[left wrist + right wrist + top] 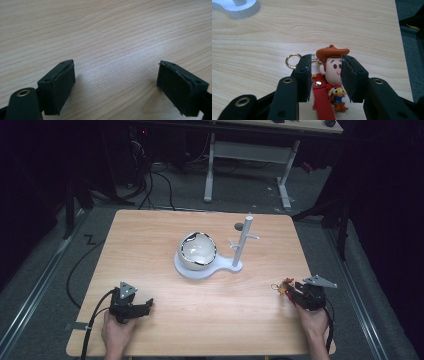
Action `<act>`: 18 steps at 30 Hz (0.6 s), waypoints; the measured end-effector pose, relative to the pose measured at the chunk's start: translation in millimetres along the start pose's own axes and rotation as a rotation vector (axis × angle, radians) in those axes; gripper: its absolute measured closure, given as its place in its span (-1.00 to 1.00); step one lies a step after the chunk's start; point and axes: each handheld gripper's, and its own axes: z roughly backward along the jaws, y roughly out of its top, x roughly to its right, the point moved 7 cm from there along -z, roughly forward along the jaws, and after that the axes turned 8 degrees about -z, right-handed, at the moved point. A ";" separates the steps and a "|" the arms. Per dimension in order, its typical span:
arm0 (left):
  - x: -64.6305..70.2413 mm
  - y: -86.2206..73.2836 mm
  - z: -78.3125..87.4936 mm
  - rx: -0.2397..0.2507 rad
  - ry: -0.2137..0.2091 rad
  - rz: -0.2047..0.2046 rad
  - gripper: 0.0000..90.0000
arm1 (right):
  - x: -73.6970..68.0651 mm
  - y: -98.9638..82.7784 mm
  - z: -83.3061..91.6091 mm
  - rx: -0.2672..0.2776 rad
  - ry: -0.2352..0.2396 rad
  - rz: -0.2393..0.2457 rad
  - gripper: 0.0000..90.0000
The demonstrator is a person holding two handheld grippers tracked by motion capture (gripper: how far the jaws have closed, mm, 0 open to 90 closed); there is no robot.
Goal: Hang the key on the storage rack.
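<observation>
The right gripper [324,77] has its black fingers [303,75] either side of a small cowboy-figure keychain with a red strap and gold ring [332,72] — the right pad presses its head, the left pad is at the strap. It lies near the right edge of the light wooden table [165,235]. The left gripper [115,85] rests low over bare wood, fingers spread wide — nothing between them.

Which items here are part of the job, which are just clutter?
In play:
- cowboy keychain, between the right tongs
- white peg stand, likely where it hangs

Lying about:
- bowl on the stand's base
- left tongs, open and idle over bare table
</observation>
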 end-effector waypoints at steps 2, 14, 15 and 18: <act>0.0 0.0 0.0 0.000 0.000 0.000 -0.65 | 0.4 -1.1 -3.9 -0.010 -0.010 0.006 0.36; 0.0 0.0 0.0 0.000 0.000 0.000 -0.65 | 8.0 -3.2 -18.2 -0.040 -0.033 0.018 0.30; 0.0 0.0 0.0 0.000 0.000 0.000 -0.65 | 8.0 -3.2 -18.2 -0.040 -0.033 0.018 0.30; 0.0 0.0 0.0 0.000 0.000 0.000 -0.65 | 10.4 -2.8 -21.0 -0.041 -0.030 0.010 0.29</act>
